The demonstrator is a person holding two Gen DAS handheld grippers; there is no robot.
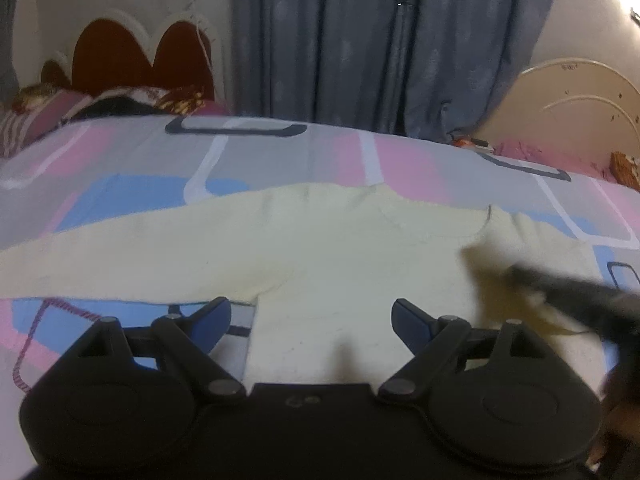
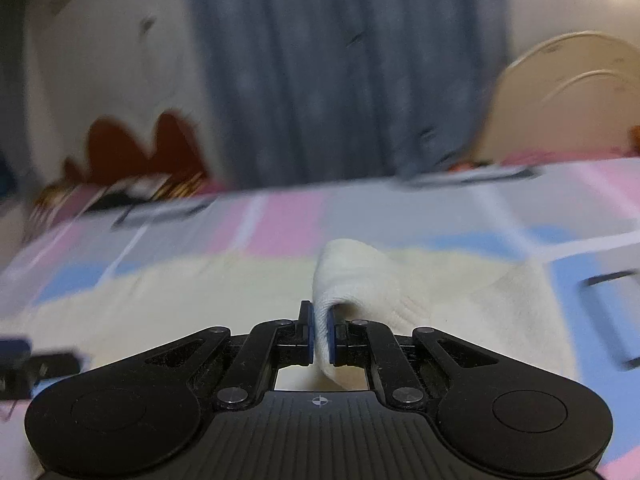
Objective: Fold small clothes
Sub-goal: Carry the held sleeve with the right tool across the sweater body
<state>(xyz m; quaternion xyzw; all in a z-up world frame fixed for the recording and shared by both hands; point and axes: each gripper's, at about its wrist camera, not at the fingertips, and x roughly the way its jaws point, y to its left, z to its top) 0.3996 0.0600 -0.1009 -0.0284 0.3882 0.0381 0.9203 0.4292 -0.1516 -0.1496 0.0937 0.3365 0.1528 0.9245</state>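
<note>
A small cream knit top (image 1: pixel 312 248) lies spread flat on the patterned bedsheet (image 1: pixel 120 160), one sleeve stretching out to the left. My left gripper (image 1: pixel 311 322) hovers open over its lower edge, nothing between its blue pads. In the right wrist view my right gripper (image 2: pixel 319 334) is shut on a raised fold of the cream top (image 2: pixel 360 280), the cloth pinched between its blue pads and lifted off the sheet. That right gripper shows as a dark blur (image 1: pixel 580 296) at the right of the left wrist view.
Grey-blue curtains (image 1: pixel 380 40) hang behind the bed. A dark red scalloped headboard (image 1: pixel 132 56) with pillows (image 1: pixel 48 112) stands at the back left, and a cream curved bed end (image 1: pixel 580 100) at the back right. The pink, blue and grey sheet (image 2: pixel 280 220) surrounds the top.
</note>
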